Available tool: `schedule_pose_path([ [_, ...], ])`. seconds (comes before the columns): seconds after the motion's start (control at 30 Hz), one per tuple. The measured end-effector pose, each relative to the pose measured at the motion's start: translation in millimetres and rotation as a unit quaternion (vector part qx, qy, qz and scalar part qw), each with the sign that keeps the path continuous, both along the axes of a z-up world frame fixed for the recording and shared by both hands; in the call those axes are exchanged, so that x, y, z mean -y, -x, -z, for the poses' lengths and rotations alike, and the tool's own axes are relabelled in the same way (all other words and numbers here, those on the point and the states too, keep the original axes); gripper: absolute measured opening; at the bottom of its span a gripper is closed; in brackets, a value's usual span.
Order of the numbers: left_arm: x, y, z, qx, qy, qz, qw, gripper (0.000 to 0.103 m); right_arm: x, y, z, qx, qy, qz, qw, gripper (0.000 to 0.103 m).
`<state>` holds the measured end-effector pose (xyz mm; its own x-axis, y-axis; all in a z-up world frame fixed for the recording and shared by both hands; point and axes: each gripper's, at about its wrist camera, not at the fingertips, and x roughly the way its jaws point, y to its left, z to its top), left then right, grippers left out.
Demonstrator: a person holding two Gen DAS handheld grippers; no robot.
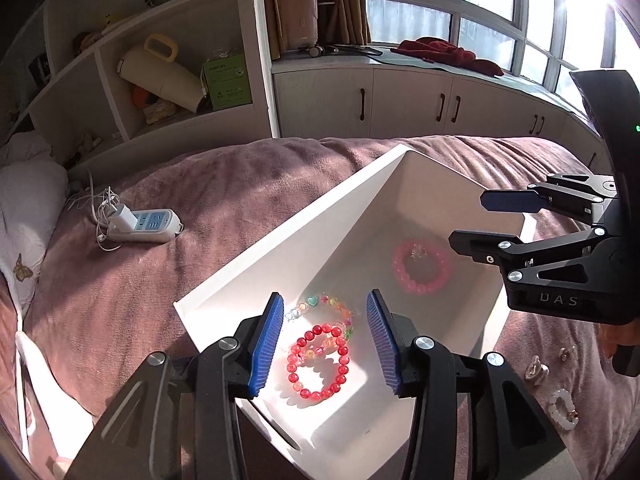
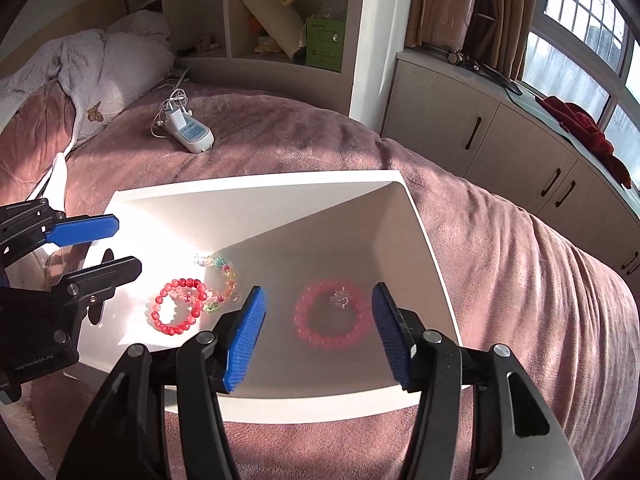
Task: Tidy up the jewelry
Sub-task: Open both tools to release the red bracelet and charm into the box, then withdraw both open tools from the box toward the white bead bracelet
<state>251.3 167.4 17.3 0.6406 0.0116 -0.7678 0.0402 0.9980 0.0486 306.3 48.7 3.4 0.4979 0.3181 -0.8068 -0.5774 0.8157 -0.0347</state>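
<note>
We looked across a bed point(image 1: 224, 184) covered with a mauve plush blanket, which filled the middle of both views. At the upper left of the left view stood white open shelves point(image 1: 120, 80) holding a cream jug point(image 1: 160, 76) and a green box point(image 1: 228, 80). A power strip point(image 1: 148, 226) with a white charger and tangled cable lay on the blanket at the left. White pillows point(image 2: 100, 64) were heaped at the upper left of the right view. Along the upper right ran low cabinets point(image 1: 400, 100) under a curved window point(image 1: 480, 4), with brown curtains point(image 1: 320, 0) and a red cloth point(image 1: 448, 54) on the sill. Strong sunlight glared from the top right corner.
</note>
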Motion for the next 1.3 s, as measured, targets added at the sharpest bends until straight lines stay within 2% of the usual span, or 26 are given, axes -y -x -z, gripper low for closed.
schedule_pose_path([
  [0.27, 15.4, 27.3, -42.7, 0.051, -0.021, 0.014, 0.9984, 0.051, 18.3, 30.4, -51.3, 0.056, -0.034, -0.002, 0.998, 0.058],
  [0.53, 32.3, 63.7, -75.8, 0.101, -0.015, 0.025, 0.9945, 0.061, 46.5, 69.7, -96.2, 0.090, -0.066, -0.010, 0.994, 0.062],
  [0.77, 54.0, 103.1, -96.5, 0.141, -0.008, 0.039, 0.9893, 0.071, 75.6, 106.8, -119.2, 0.111, -0.087, -0.014, 0.990, 0.063],
  [1.0, 71.1, 131.0, -99.3, 0.155, 0.012, 0.044, 0.9868, 0.080, 112.0, 131.7, -118.8, 0.114, -0.101, -0.005, 0.988, 0.068],
  [1.3, 104.4, 149.0, -76.3, 0.159, 0.010, 0.075, 0.9843, 0.086, 152.0, 145.3, -92.5, 0.102, -0.091, 0.016, 0.990, 0.069],
])
